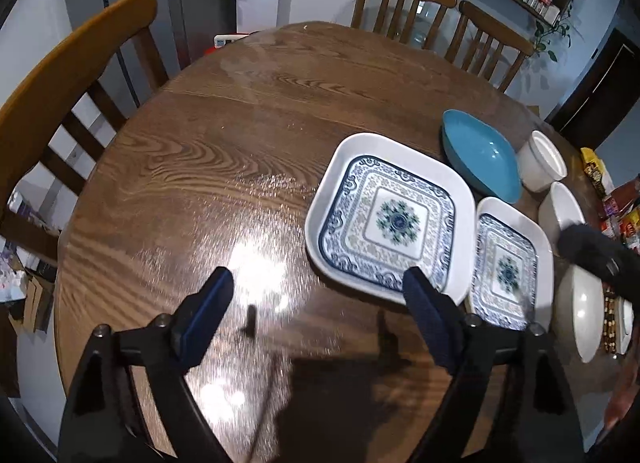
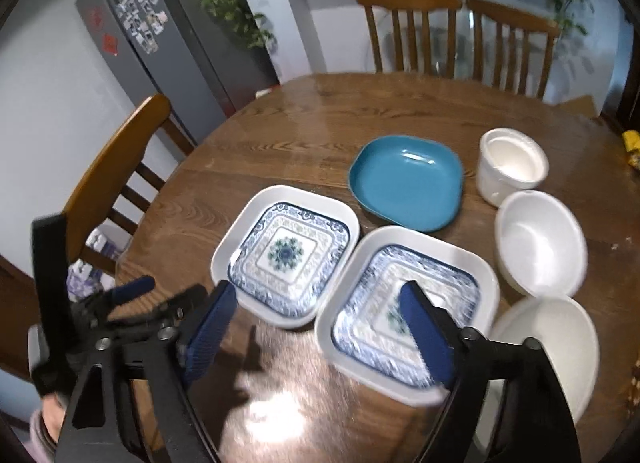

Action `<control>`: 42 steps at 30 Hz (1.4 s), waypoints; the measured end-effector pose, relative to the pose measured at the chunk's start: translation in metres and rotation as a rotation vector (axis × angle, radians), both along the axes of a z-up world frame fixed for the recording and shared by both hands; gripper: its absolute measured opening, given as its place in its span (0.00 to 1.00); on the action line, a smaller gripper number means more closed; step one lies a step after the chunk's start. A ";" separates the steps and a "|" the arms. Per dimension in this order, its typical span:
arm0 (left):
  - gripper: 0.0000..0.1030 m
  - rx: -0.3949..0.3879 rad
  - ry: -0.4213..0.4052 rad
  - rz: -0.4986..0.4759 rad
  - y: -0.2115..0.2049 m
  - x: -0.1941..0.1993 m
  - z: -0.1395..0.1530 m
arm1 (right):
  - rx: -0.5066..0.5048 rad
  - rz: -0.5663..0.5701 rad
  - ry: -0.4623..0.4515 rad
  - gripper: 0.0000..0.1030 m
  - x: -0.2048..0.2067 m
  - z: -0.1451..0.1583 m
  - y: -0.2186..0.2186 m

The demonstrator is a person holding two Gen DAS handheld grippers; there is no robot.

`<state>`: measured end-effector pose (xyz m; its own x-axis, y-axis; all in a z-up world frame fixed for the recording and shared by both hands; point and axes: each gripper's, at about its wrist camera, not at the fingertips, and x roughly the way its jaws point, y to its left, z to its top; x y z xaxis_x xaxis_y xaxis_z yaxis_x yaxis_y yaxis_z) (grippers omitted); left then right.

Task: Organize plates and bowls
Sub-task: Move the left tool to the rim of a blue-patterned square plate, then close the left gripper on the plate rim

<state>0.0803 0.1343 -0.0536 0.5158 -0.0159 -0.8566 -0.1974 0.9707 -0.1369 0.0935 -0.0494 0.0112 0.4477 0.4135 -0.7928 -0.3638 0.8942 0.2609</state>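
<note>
left gripper (image 1: pixel 320 311) jaws apart, empty | right gripper (image 2: pixel 320 323) jaws apart, empty | patterned square plates (image 2: pixel 286 255) judged rigid, glazed, slippery, breakable | raised rim to be pinched

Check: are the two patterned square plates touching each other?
Cannot tell. In the right wrist view the left patterned plate and right patterned plate meet rim to rim with no visible gap, but motion blur hides actual contact.

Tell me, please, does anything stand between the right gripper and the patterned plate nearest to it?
Nothing visible does. The right gripper hangs open above the near edge of the nearer patterned plate, with only bare table below and nothing between its fingers.
</note>
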 end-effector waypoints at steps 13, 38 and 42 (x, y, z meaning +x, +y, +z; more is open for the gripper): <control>0.63 -0.026 0.058 0.020 0.014 0.031 -0.023 | -0.013 0.068 0.180 0.56 0.074 -0.055 0.025; 0.20 0.018 0.086 -0.064 0.010 0.060 -0.037 | -0.225 0.098 0.126 0.26 0.097 -0.081 0.060; 0.12 -0.002 0.077 -0.045 0.017 0.056 -0.037 | -0.229 0.058 0.114 0.09 0.096 -0.081 0.054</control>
<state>0.1365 0.1511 -0.0909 0.4470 -0.0391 -0.8937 -0.1640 0.9785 -0.1248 0.1898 0.0044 -0.0702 0.3311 0.2394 -0.9127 -0.3962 0.9132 0.0958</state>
